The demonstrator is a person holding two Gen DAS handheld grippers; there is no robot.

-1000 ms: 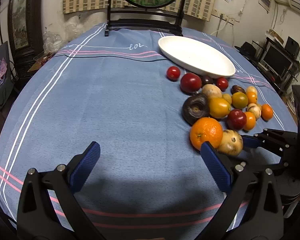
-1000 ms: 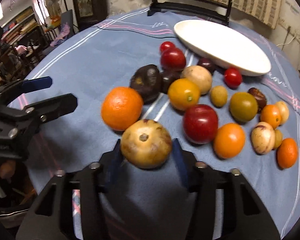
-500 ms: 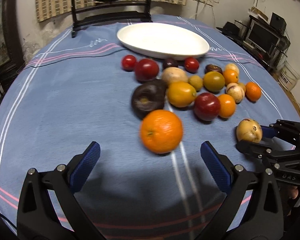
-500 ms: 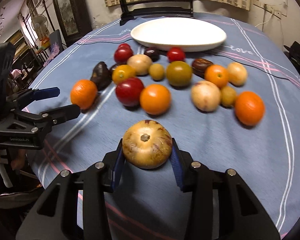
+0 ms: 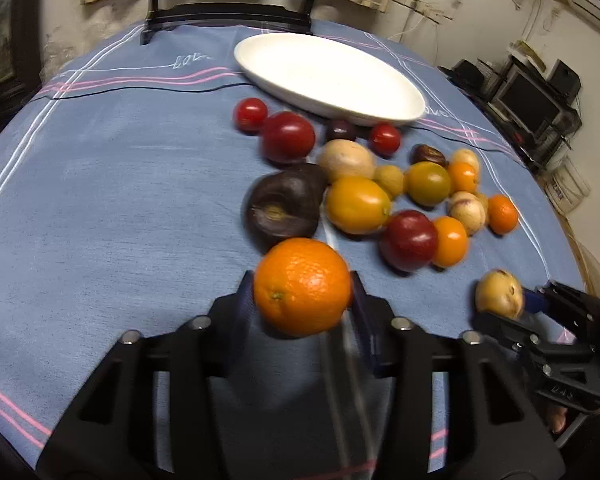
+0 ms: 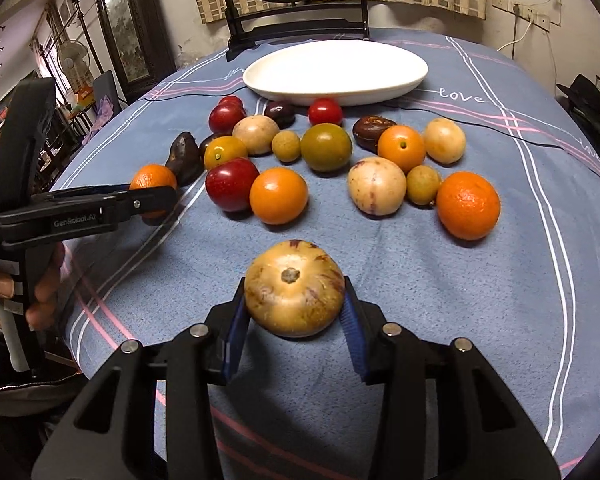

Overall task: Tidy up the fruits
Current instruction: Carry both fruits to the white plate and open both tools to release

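My left gripper [image 5: 302, 300] is shut on a large orange [image 5: 302, 286], at the near edge of the fruit pile; it also shows in the right wrist view [image 6: 152, 178]. My right gripper [image 6: 294, 316] is shut on a pale yellow-brown striped melon fruit [image 6: 294, 294], held near the table's front, also seen in the left wrist view [image 5: 499, 293]. Several fruits lie between us and the empty white oval plate [image 6: 336, 70], among them a red apple [image 6: 232, 184] and a dark purple fruit [image 5: 284, 206].
The round table has a blue cloth [image 5: 120, 200] with pink and white stripes. A dark framed stand [image 6: 296, 12] sits behind the plate. An orange [image 6: 468, 205] lies at the pile's right. Shelves and monitors [image 5: 532, 100] stand beyond the right edge.
My left gripper moved forward and closed on the large orange. My right gripper kept hold of the melon fruit and drew back from the pile.
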